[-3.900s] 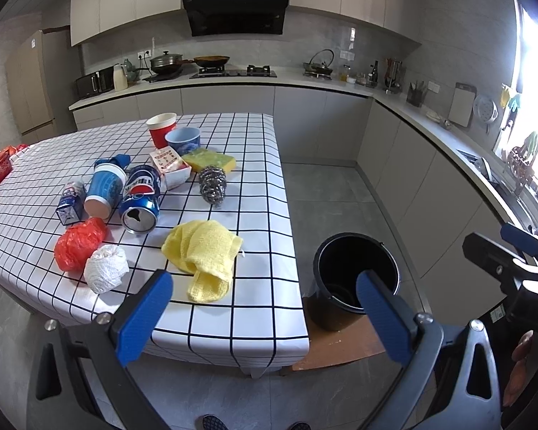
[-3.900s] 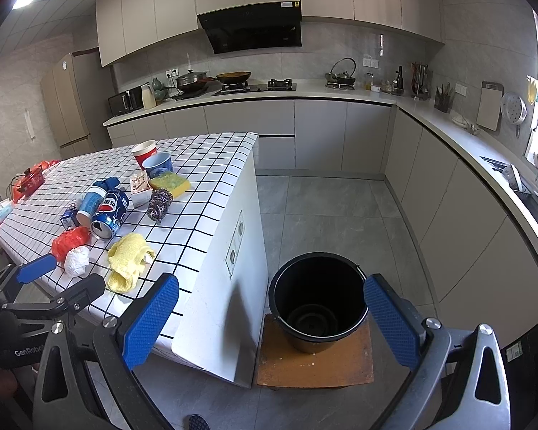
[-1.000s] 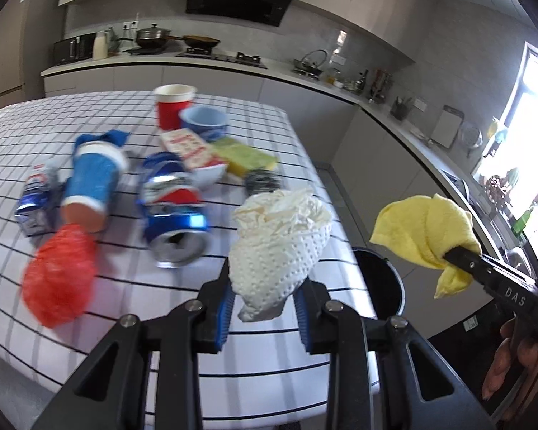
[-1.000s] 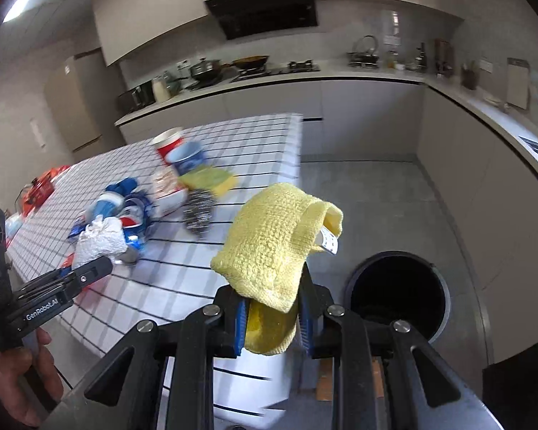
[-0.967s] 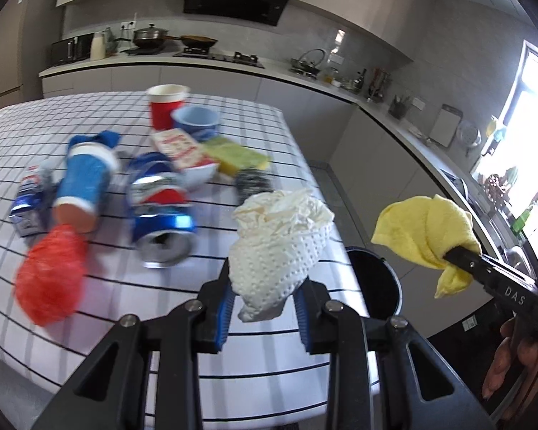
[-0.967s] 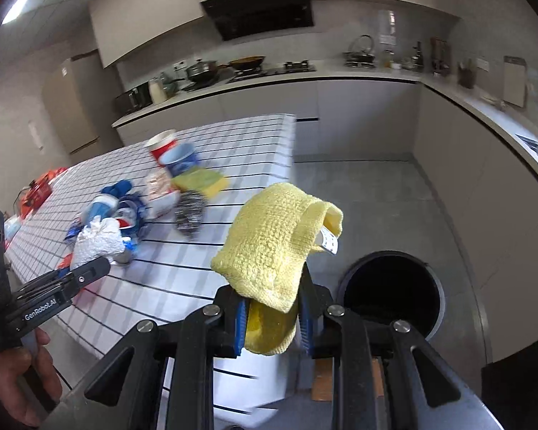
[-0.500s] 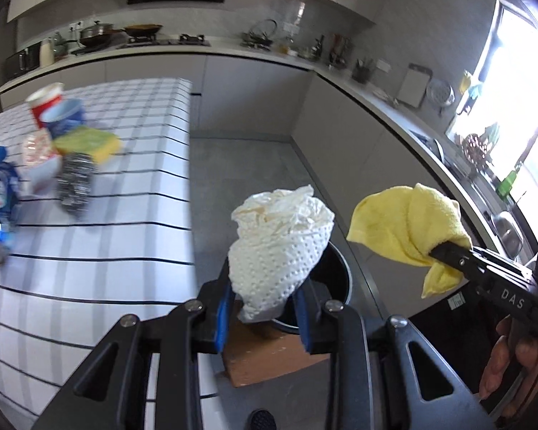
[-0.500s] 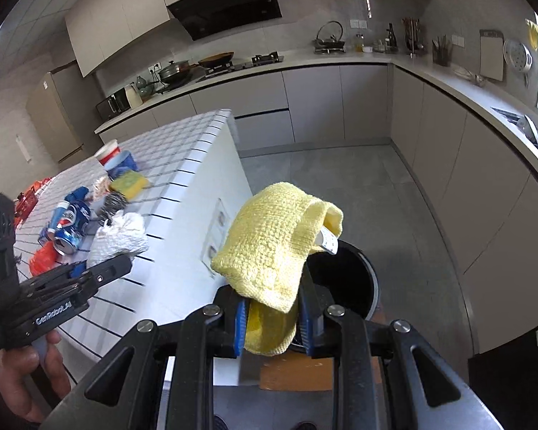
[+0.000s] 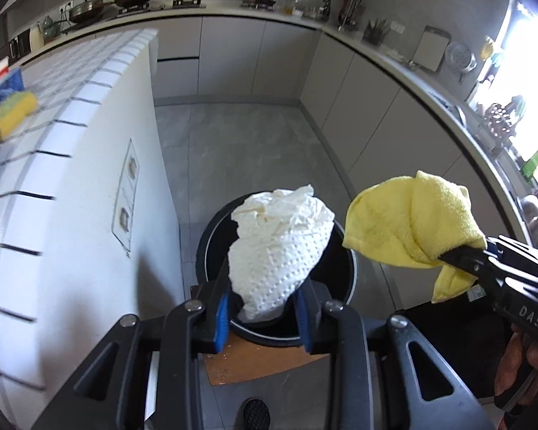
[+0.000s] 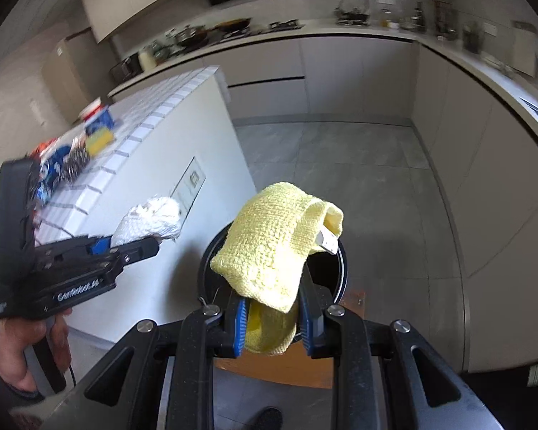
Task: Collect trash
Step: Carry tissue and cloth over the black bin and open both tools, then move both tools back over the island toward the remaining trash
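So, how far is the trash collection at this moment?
Nothing looks dropped yet. In hand: the left gripper is shut on the white paper wad, the right gripper on the yellow cloth, both in front of the black bin. Left: release both, then the cans and other items on the table.

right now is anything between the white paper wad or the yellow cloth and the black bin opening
Nothing visible blocks either. The white paper wad, clamped in the left gripper, and the yellow cloth in the right gripper are both seen against the black bin, whose mouth is uncovered.
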{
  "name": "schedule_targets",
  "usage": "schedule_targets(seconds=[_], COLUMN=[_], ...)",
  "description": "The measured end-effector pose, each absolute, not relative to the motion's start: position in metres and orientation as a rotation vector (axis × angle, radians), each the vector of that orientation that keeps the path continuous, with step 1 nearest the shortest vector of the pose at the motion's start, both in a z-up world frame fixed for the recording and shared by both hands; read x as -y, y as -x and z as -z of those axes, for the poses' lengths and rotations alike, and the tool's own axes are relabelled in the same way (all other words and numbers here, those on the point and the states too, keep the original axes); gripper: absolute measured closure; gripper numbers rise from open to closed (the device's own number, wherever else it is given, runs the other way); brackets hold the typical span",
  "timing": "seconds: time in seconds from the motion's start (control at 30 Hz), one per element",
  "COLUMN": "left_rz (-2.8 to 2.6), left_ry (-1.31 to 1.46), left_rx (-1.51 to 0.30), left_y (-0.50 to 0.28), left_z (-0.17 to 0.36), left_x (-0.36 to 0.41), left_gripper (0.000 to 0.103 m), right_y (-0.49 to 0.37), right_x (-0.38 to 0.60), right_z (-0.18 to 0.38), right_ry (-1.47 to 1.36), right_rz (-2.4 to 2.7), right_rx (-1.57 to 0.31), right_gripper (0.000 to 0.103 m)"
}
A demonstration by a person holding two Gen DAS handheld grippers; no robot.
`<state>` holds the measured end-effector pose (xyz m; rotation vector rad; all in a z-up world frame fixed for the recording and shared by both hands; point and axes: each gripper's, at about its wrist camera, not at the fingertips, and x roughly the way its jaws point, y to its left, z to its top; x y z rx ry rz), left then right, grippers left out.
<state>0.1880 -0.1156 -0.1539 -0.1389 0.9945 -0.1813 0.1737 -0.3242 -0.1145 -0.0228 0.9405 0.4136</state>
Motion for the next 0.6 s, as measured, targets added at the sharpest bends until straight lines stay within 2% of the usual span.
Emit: schedule_targets(seconds=[0.1, 0.13, 0.17, 0.2, 0.23, 0.27, 0.37, 0.6], left_rz=[0.174, 0.189, 0.205, 0.189, 0.140, 0.121, 0.061, 0.007], left_ry=[0.152, 0.174, 0.191, 0.184, 0.157, 0.158, 0.163, 0.132], left_rx=[-1.017, -1.017, -1.006, -1.005, -1.019, -1.050, -1.088, -1.078], left_y=[-0.196, -0.197, -0.198, -0.201, -0.202, -0.203, -0.193, -0.172], left_z=[0.171, 0.178, 0.187, 0.196, 0.211, 0.222, 0.237, 0.231], left_x=[0.120, 0.122, 0.123, 0.125, 0.125, 0.123, 0.115, 0.111], left_gripper=[0.071, 0.064, 0.038, 0.018, 0.000, 0.001, 0.001, 0.001], right_y=[-0.190, -0.195, -0.201, -0.209, -0.214, -0.225, -0.236, -0.227], right_x=[0.324, 0.323, 0.321, 0.319, 0.317, 0.317, 0.334, 0.336], right_z=[0.136, 0.142, 0.152, 0.168, 0.182, 0.206, 0.225, 0.217], right_ry=[0.062, 0.075, 0.095, 0.117, 0.140, 0.201, 0.164, 0.165], right_rz=[-0.471, -0.482, -0.507, -0.548, -0.558, -0.514, -0.486, -0.417], right_rx=[-0.967, -0.972, -0.973, -0.966, -0.976, -1.026, -1.039, -1.009], right_gripper=[0.077, 0.076, 0.074, 0.059, 0.021, 0.003, 0.002, 0.000])
